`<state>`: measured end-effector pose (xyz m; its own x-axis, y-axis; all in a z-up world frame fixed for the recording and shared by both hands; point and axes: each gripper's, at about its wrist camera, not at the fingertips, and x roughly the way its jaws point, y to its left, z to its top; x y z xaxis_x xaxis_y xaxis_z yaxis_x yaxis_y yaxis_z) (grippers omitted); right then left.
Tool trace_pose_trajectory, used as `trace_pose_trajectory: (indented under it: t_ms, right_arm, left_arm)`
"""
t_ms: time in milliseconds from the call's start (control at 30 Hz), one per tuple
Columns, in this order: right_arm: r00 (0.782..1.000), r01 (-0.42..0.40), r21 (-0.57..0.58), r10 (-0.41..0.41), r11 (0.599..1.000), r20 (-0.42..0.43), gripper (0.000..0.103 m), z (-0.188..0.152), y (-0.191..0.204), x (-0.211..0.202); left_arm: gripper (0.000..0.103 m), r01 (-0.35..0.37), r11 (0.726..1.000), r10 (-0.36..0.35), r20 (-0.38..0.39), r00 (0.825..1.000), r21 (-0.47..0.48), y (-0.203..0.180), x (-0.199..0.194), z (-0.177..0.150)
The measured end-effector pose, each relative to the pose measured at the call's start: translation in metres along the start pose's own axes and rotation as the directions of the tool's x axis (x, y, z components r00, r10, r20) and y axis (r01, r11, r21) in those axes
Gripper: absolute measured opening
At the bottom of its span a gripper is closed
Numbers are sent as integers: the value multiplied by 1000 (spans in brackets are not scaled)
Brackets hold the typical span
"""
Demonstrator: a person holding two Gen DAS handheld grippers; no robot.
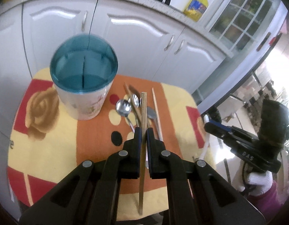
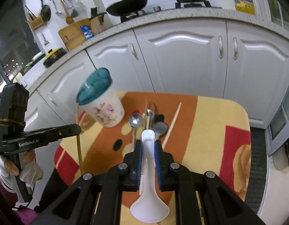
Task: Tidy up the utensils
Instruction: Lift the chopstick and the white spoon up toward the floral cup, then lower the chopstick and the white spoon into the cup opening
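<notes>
My left gripper (image 1: 143, 132) is shut on a bamboo chopstick (image 1: 144, 108), which runs lengthwise between the pads, lifted above the table. The right wrist view shows that gripper (image 2: 78, 129) at the left, the chopstick (image 2: 79, 150) hanging from it. My right gripper (image 2: 148, 144) is shut on the handle of a white soup spoon (image 2: 149, 196), bowl toward the camera. A white floral utensil holder (image 1: 82, 101) with a teal divided insert stands at the table's back left. On the cloth lie two metal spoons (image 1: 123, 107), a grey spoon (image 1: 151, 114) and loose chopsticks (image 1: 156, 110).
The small table carries an orange, yellow and red cloth (image 1: 50, 150). White cabinet doors (image 2: 182, 56) stand close behind it under a counter with a stove, pots and a yellow oil bottle (image 1: 196, 6). A gloved hand (image 2: 30, 170) holds the left gripper's handle.
</notes>
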<state>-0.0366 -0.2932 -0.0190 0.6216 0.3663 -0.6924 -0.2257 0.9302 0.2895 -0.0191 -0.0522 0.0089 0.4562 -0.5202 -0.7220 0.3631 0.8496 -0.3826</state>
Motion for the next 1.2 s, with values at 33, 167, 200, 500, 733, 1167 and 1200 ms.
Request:
trace_pose_trajectory:
  t_ms: [33,167,200,500,733,1167,1200]
  right_arm:
    - [1000,-6,-5,6,1000,7,12,2,3,-3]
    - [998,-35,-19,36,999,49,12,16,18,-11]
    - [997,-45,-19,46,999,60,12,21,21,-11]
    - [981,-99,-72,109,993,161,12,82,62,-7]
    - [964,-128,-126,154,984,219,12,142,99,23]
    - [965,-80,-214,130,973,226,12,184,137,121]
    - [966,-78,-216,128,973,224,12,184,136,126]
  left_arm:
    - [4,7,1000,-7,11,1000,2,-1,-6,1]
    - [4,29,1000,-29,62,998,4,-2,-28,13]
    - [4,32,999,-32,75,997,4,-2,-33,17]
    - [4,24,1000,-27,199,980,19,9,-93,68]
    - [4,-18,1000,11,316,949,19,25,-137,120]
    - [4,-244,970,231,332,914,-3,69,-103,156]
    - [4,-248,969,235,321,917,-2,71,-97,154]
